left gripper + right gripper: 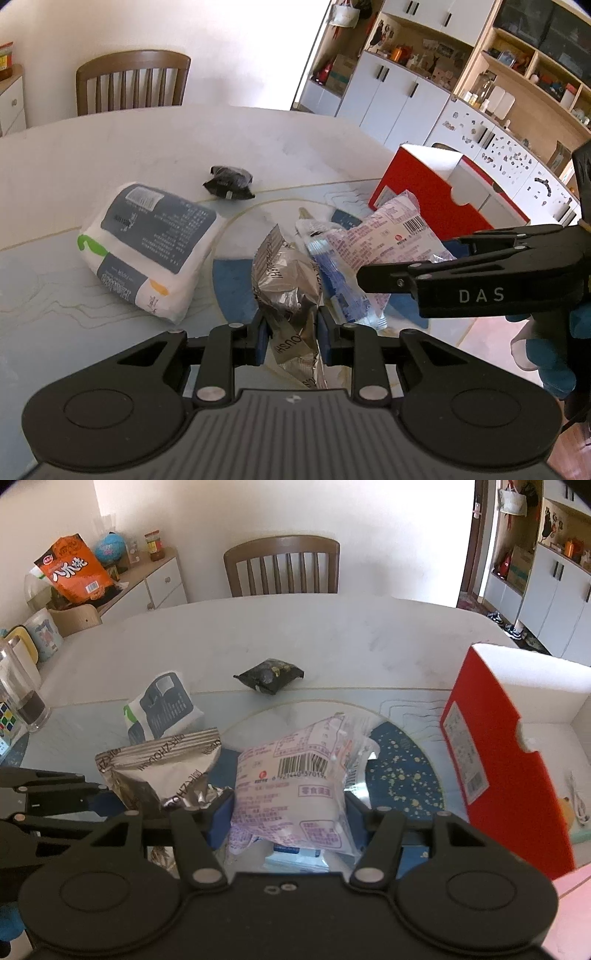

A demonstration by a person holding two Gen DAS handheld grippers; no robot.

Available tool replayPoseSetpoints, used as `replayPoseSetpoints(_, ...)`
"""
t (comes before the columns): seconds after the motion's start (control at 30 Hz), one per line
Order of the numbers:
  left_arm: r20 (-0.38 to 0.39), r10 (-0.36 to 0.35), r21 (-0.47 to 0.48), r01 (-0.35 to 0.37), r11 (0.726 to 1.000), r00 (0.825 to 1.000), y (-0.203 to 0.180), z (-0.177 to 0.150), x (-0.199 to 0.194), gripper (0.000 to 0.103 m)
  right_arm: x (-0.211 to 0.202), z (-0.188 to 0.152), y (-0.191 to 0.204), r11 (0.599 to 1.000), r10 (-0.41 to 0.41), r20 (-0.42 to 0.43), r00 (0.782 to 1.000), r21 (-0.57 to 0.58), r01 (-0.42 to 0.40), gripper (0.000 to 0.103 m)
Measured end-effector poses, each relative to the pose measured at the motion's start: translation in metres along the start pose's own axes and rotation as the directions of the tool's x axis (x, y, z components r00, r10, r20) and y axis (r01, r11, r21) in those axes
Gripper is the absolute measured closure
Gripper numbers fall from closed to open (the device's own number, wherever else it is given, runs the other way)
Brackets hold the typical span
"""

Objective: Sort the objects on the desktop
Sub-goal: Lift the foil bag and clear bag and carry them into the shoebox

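Left gripper (290, 338): jaws clamped on a silver pouch (286, 291), crumpled, held upright off the table.
Right gripper (288, 814): jaws closed against the sides of a pink packet (295, 790), barcode facing up; a blue-white packet (347, 291) lies just under it.

Box (491, 746), red outside, white inside, stands open at the table's right edge, just beside the right gripper. Something small lies inside; too unclear to name.

Progress, judged: early to middle. Two items are in hand, neither yet in the box. Left on the table: tissue pack (147, 247) toward the left, black packet (269, 675) near the centre past the mat's far edge, plus the blue-white packet.

Surface: pale table (332, 627) with a blue printed mat (402, 775) at the near side. Glass jar (20, 686) and mugs at the left edge.

Room: wooden chair (282, 566) at the far edge, low cabinet with an orange bag (75, 568) to the left, shelving and white cupboards (402, 92) to the right.
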State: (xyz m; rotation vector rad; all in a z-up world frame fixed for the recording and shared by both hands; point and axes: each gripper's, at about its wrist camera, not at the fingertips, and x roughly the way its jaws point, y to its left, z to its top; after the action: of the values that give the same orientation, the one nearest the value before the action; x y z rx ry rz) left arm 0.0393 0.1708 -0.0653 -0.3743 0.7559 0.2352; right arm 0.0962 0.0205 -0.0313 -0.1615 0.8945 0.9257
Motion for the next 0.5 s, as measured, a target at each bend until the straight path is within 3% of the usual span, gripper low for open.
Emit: replayPoseSetpoints(0.5, 0.037, -0.022, 0.047, 0.020, 0.999, 0.999, -0.047, 0.017, -0.020, 0.078, -0.049, -0.003, -0.028, 0.999, 0.008, 0.067, 0.998, 0.032, -0.011, 0.042)
